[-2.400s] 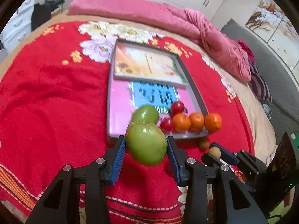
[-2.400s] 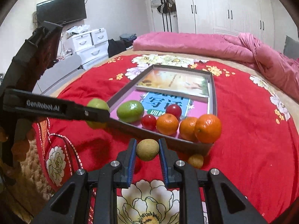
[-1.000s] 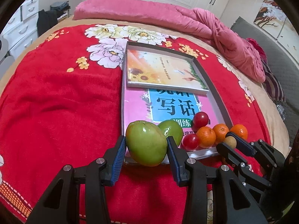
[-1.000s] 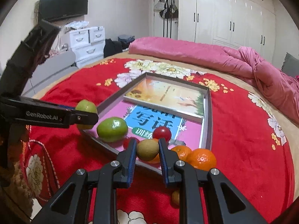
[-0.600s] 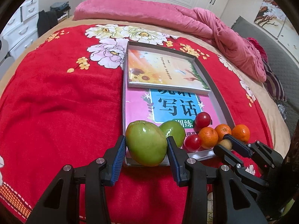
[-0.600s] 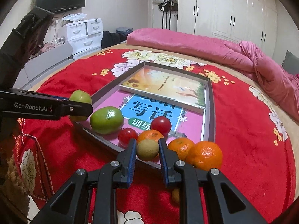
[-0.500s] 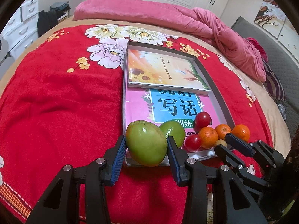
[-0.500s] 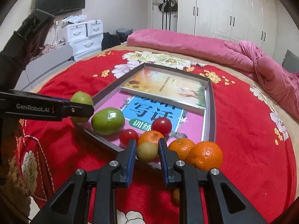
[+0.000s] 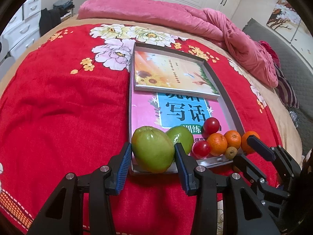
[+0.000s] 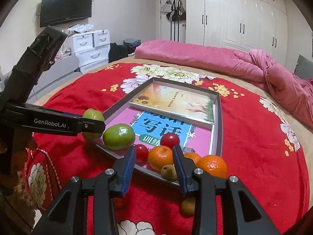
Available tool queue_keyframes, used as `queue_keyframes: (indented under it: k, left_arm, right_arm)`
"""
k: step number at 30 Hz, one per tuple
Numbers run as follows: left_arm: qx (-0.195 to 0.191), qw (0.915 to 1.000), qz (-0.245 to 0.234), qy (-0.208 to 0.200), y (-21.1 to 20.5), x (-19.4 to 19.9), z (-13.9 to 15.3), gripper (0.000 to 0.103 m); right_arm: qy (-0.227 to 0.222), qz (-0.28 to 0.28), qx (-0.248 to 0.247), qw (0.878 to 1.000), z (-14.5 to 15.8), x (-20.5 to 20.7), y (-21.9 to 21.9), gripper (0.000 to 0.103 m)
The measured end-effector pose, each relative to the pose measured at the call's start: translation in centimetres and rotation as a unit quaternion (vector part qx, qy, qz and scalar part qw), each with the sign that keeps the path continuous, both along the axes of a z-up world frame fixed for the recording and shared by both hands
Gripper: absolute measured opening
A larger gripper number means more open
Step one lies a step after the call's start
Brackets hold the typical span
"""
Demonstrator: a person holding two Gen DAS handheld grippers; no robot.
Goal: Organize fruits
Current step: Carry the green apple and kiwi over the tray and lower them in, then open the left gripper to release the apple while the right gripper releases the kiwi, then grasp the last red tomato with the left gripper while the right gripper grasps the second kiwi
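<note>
The right gripper [image 10: 153,163] is opening, letting the small brown fruit [image 10: 169,172] settle by the tray [image 10: 218,121] rim at lower centre. The left gripper [image 9: 151,159] clamps a green fruit [image 9: 153,149] over the tray's near corner; lowering and releasing it looks next.

White wardrobes [image 10: 244,19], wall-mounted TV [image 10: 65,6], white drawers [image 10: 92,47], pink duvet [image 10: 205,58]

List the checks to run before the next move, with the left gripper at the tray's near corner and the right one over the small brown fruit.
1. Left gripper grips green fruit: ok.
2. Right gripper jaws opening, small brown fruit released: ok.
3. Brown fruit lies inside tray: ok.
4. Green fruit over tray's near corner: ok.
5. Another brown fruit on blanket, outside tray: not ok.
6. Orange at tray's corner inside rim: cannot tell.
</note>
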State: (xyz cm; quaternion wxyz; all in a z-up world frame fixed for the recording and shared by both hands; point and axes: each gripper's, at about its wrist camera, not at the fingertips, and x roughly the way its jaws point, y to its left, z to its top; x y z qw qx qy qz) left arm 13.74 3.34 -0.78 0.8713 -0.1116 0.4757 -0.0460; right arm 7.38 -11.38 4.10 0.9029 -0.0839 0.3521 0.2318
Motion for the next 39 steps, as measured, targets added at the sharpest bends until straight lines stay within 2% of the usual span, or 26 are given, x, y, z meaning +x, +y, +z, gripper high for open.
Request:
queue_keyframes:
  k: [6,9,16,18,23,26,31,39]
  left_arm:
    - [0.000,1.0000,0.002,-0.001,0.2,-0.1,0.2,0.047]
    - [-0.004,0.9999,0.004,-0.009,0.3,-0.2,0.6,0.052]
    - [-0.004,0.9998,0.001,-0.020,0.2,-0.6,1.8,0.055]
    - [-0.005,0.9997,-0.001,-0.024,0.2,-0.7,2.2,0.060]
    - [-0.004,0.9993,-0.004,-0.038,-0.1,-1.2,3.4,0.063]
    - [-0.001,0.9989,-0.003,-0.046,-0.3,-1.5,4.1,0.072]
    - [0.005,0.9981,-0.011,-0.060,-0.8,-2.0,5.0,0.074]
    - [-0.002,0.9977,-0.027,-0.061,-1.4,-3.0,5.6,0.075]
  right_arm:
    - [-0.012,-0.015,0.014,1.000,0.9,-0.1,-0.9,0.047]
    - [-0.017,-0.021,0.020,0.999,1.3,-0.1,-1.3,0.050]
    - [-0.032,-0.037,0.029,0.998,2.1,-0.4,-2.1,0.057]
    - [-0.035,-0.043,0.031,0.998,2.4,-0.5,-2.4,0.059]
    - [-0.045,-0.059,0.042,0.996,3.1,-0.9,-3.4,0.068]
    - [-0.047,-0.070,0.047,0.995,3.5,-1.0,-4.0,0.072]
    - [-0.047,-0.089,0.052,0.994,4.0,-1.1,-5.2,0.077]
    - [-0.041,-0.110,0.042,0.992,4.4,-1.4,-6.7,0.079]
